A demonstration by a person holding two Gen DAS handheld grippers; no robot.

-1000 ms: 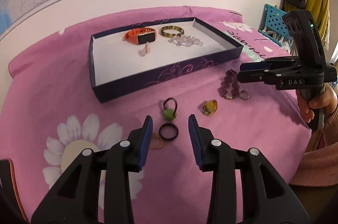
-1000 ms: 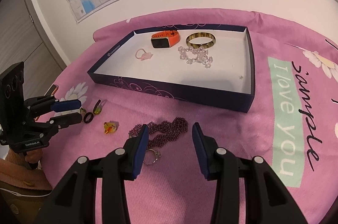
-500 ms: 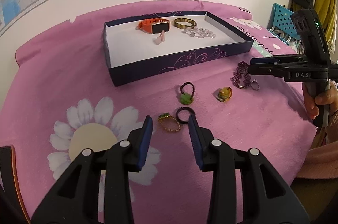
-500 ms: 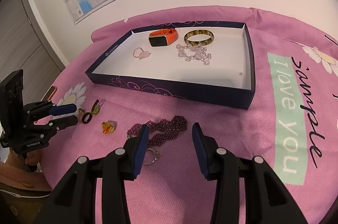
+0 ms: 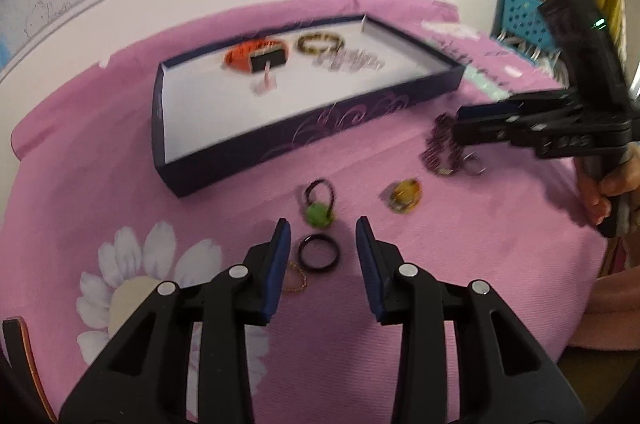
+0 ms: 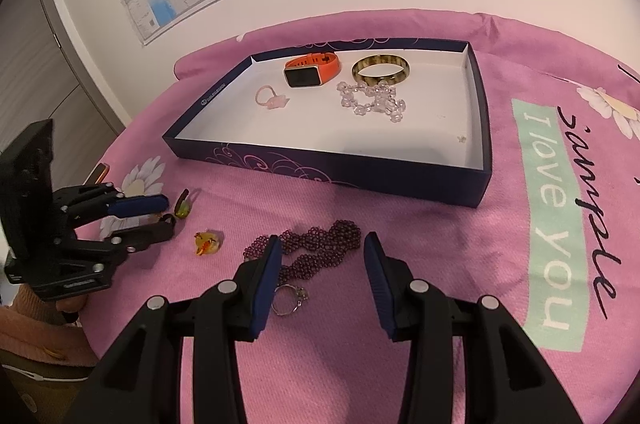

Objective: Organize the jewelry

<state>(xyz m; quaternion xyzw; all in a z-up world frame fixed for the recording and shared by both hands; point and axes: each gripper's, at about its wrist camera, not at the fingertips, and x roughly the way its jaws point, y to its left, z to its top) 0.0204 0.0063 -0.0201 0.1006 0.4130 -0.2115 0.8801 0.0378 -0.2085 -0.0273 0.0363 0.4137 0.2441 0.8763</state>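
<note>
Black ring (image 5: 319, 253) now between left gripper (image 5: 323, 233) fingers again

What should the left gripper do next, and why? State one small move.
Probably lower the left gripper straight down and close on the black ring. It is open, the ring lies flat on the pink cloth between its fingertips, and the ring is not yet in the box.
</note>
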